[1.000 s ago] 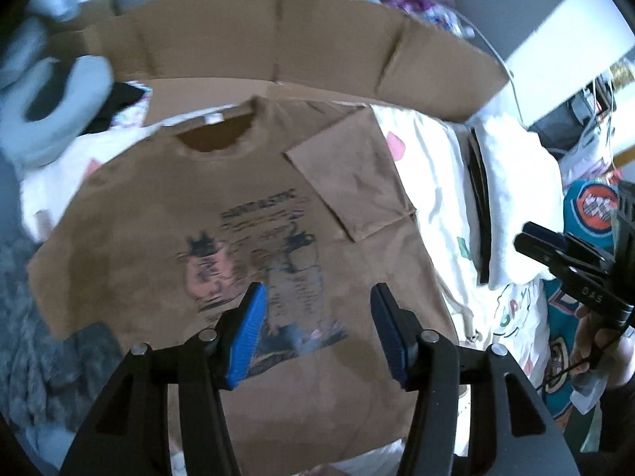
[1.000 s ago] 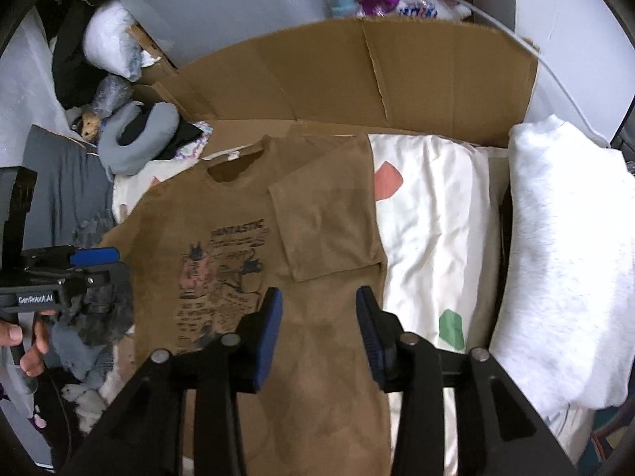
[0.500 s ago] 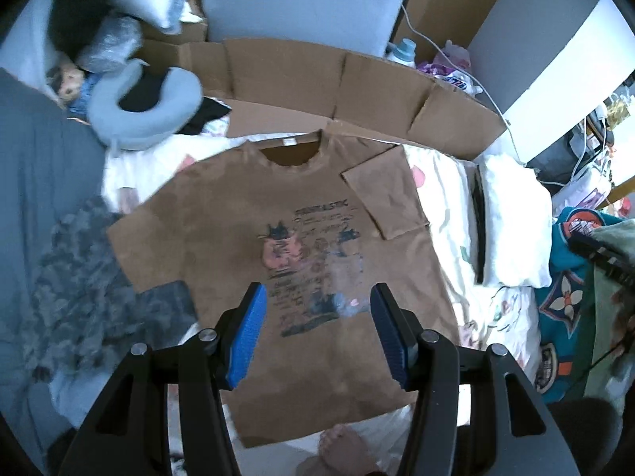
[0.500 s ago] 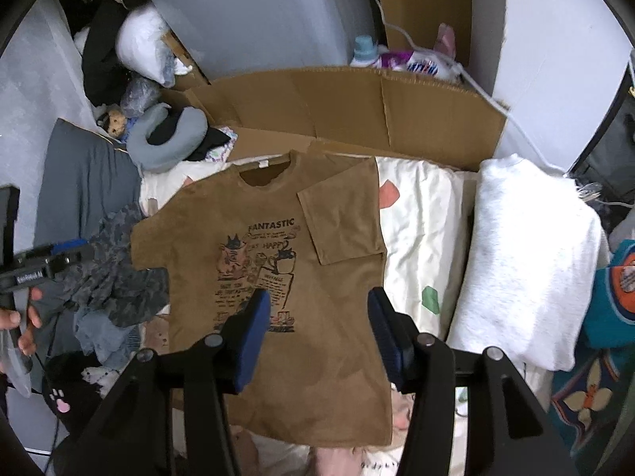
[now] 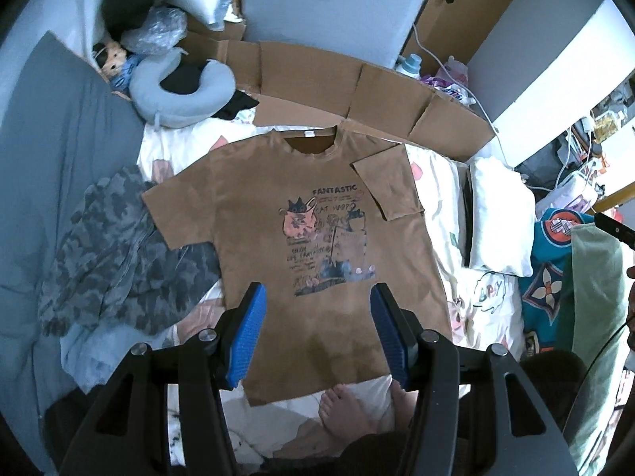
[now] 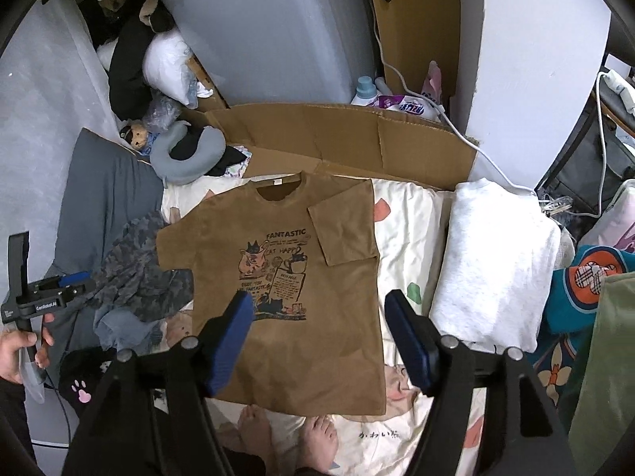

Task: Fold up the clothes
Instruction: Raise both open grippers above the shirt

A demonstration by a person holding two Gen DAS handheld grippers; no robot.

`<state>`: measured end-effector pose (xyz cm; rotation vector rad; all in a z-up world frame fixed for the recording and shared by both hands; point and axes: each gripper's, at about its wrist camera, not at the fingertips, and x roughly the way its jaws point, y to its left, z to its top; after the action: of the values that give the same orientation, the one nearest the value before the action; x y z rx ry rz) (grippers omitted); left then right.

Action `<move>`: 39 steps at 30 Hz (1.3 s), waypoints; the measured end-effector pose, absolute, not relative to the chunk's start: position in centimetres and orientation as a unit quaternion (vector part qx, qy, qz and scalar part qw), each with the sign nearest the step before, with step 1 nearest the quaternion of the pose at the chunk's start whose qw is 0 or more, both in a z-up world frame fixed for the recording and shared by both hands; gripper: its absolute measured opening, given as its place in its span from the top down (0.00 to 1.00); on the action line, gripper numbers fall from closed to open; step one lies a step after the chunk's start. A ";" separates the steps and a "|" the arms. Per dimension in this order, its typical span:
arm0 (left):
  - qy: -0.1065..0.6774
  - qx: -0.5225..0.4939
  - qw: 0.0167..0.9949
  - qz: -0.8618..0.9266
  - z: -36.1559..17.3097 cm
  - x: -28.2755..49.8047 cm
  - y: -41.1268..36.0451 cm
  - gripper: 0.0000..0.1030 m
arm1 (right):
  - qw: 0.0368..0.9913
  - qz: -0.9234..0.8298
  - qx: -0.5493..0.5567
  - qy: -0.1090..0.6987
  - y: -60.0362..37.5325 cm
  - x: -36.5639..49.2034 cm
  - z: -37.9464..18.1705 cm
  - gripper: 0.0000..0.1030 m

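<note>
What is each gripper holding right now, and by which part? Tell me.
Nothing. The left gripper and right gripper are both open and empty above the brown T-shirt, which lies flat on the bed with one sleeve folded in.

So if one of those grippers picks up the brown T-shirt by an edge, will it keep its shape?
Probably not. The brown T-shirt lies flat and thin, one sleeve already folded over, so it should droop. It looks light, and might drag across the sheet.
</note>
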<state>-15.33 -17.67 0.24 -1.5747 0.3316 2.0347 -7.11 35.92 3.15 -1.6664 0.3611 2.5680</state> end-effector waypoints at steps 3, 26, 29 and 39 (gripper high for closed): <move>0.122 -0.582 0.259 0.761 1.3 -15.0 -19.2 0.47 | 0.030 0.833 -0.538 0.126 35.7 -7.1 4.0 0.28; 0.108 -0.578 0.194 0.786 0.7 -17.1 -29.7 0.47 | 0.007 0.833 -0.537 0.128 26.3 -9.9 2.9 0.23; 0.111 -0.574 0.196 0.787 -0.1 -17.6 -29.9 0.47 | 0.008 0.832 -0.539 0.131 25.7 -10.9 1.7 0.23; 0.110 -0.571 0.189 0.792 -4.0 -20.2 -29.8 0.47 | 0.012 0.826 -0.545 0.145 23.7 -14.1 -2.3 0.23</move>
<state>-20.23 -29.77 -3.99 -1.6047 0.3102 2.2261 -14.14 23.73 -2.33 -1.6997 0.4507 2.5741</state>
